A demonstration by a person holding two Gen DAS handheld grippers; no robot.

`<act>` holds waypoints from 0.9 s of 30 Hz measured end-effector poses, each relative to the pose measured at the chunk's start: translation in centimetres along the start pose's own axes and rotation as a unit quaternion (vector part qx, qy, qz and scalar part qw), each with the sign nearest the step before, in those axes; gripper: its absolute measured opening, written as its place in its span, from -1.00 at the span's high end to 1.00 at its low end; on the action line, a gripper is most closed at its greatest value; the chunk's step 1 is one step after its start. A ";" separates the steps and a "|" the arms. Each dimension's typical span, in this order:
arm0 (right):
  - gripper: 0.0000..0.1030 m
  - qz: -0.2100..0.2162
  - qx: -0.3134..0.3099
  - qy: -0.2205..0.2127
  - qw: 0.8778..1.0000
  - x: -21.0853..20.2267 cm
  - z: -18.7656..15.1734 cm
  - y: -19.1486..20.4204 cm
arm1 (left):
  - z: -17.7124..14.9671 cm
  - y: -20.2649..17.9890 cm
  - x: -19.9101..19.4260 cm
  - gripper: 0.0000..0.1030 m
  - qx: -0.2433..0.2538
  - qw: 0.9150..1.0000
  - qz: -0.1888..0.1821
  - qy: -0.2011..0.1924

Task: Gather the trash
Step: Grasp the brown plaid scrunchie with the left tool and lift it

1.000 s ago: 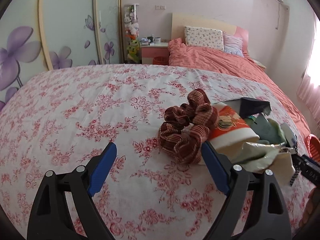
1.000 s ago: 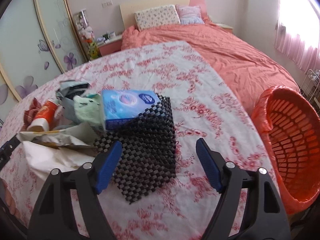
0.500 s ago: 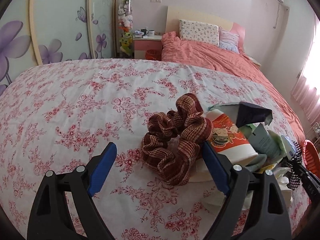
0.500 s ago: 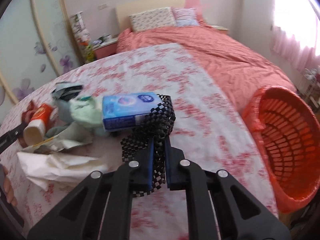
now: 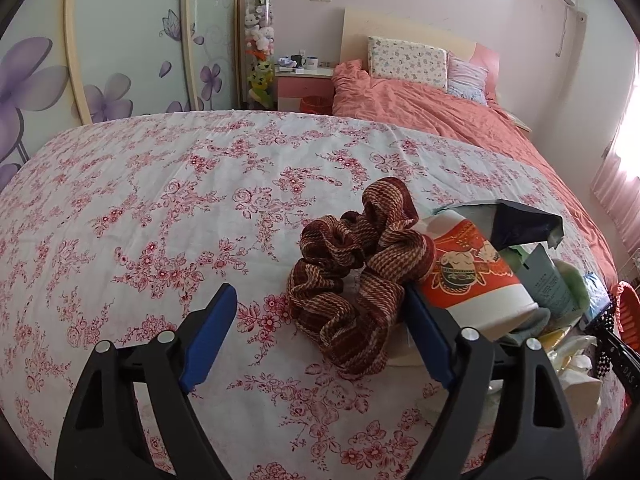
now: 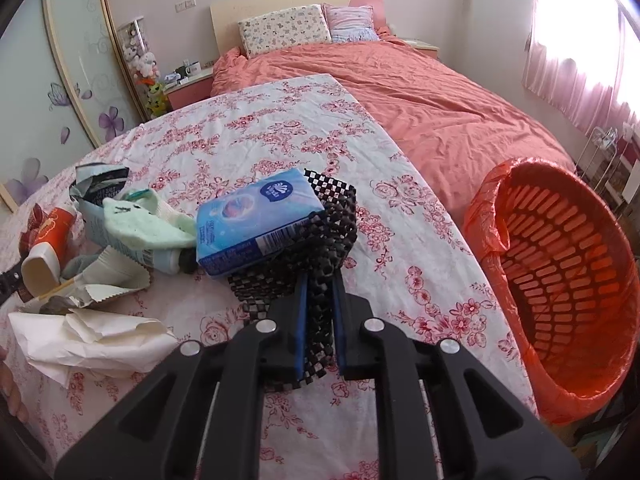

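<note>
My right gripper [image 6: 319,316] is shut on a black checkered mesh mat [image 6: 320,248] and lifts its near edge; a blue tissue pack [image 6: 256,220] rests on the mat. An orange basket [image 6: 560,280] lined with an orange bag stands to the right. My left gripper [image 5: 320,328] is open over the floral cloth, its jaws on either side of a brown striped scrunchie [image 5: 360,268]. A red and white paper cup [image 5: 476,276] lies on its side next to the scrunchie and also shows in the right wrist view [image 6: 48,248].
Crumpled white paper [image 6: 88,336], a pale green cloth [image 6: 148,224], a torn foil packet [image 6: 96,180] and a tube lie left of the mat. The floral-covered table [image 5: 160,208] stands before a pink bed [image 6: 440,100]. A wardrobe and nightstand [image 5: 304,84] stand behind.
My right gripper closed on the mesh mat and raised its edge, tilting the tissue pack. My left gripper moved closer to the scrunchie, staying open.
</note>
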State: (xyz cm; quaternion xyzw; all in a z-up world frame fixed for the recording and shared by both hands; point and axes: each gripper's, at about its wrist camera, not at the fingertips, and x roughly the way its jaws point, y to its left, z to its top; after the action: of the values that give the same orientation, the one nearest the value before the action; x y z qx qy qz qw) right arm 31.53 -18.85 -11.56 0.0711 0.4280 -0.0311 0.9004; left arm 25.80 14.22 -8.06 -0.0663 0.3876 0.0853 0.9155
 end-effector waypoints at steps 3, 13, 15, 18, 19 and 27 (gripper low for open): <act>0.74 0.004 0.003 0.000 1.000 0.0 0.0 -0.1 | 0.0 0.2 0.8 -0.18 -0.003 1.000 -0.004 0.021; 0.74 0.001 0.001 0.000 1.000 0.0 0.0 -0.1 | 0.3 1.0 1.7 -0.21 -0.018 0.999 -0.006 0.027; 0.74 0.001 0.001 0.000 1.000 0.0 0.0 -0.1 | 0.5 1.2 2.1 -0.20 -0.024 0.999 -0.008 0.032; 0.74 0.001 0.001 0.000 1.000 0.0 0.0 -0.1 | 0.6 1.3 2.2 0.00 -0.024 0.999 -0.010 0.032; 0.74 0.000 0.001 0.000 1.000 0.0 0.0 -0.1 | 0.7 1.3 2.3 0.04 -0.022 0.999 -0.009 0.032; 0.74 0.001 0.001 0.000 1.000 0.0 0.0 0.0 | 0.6 1.9 1.5 0.46 -0.015 1.000 -0.017 0.014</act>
State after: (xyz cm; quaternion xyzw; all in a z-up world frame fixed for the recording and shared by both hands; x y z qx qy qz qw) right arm 31.51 -18.88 -11.61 0.0722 0.4281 -0.0306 0.9003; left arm 26.85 16.38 -8.78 -0.0875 0.3977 0.0746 0.9103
